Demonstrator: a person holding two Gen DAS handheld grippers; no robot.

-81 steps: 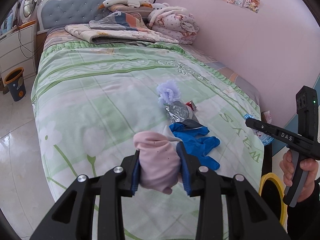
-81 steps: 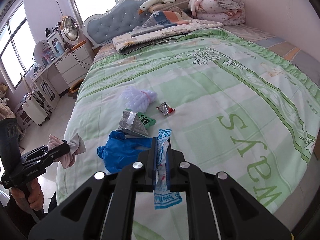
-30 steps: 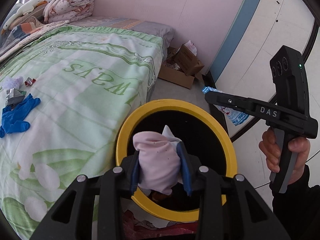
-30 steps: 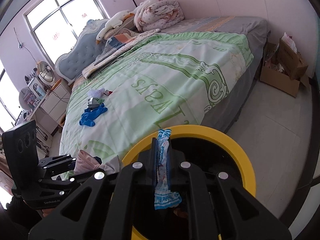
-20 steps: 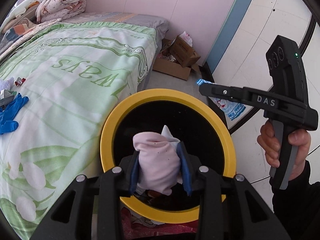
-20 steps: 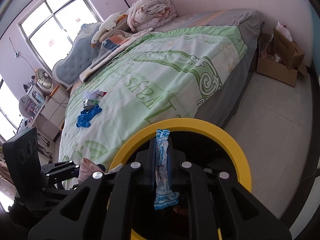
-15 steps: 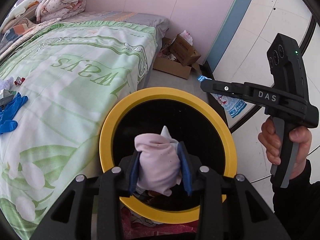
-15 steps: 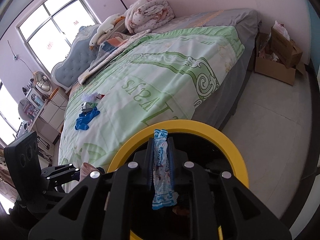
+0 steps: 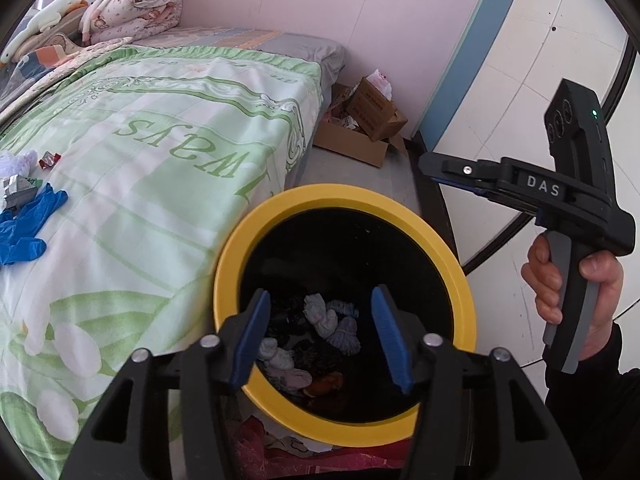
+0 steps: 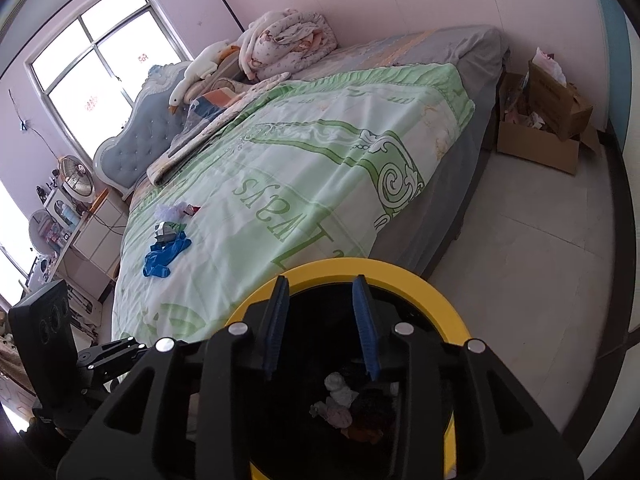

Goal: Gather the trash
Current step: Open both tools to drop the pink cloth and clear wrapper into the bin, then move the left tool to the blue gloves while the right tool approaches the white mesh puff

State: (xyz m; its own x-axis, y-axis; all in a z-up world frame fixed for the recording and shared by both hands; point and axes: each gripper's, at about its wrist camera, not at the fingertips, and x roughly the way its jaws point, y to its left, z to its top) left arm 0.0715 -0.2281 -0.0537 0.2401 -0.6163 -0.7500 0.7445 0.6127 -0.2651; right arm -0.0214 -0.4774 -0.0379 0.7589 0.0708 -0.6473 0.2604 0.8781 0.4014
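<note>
Over the yellow-rimmed bin [image 9: 460,280], mouth facing up | left gripper [image 9: 320,332] opening, empty | right gripper [image 10: 320,324] opening, empty

two wrist views close above the yellow-rimmed bin [image 9: 460,280], both sharing the bed [image 10: 320,184]

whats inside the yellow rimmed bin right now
Inside the yellow-rimmed bin lies a heap of crumpled trash: pale wads and some orange-brown scraps. The black inner wall and the pile itself hide whatever lies deeper; the single pieces cannot be told apart.
</note>
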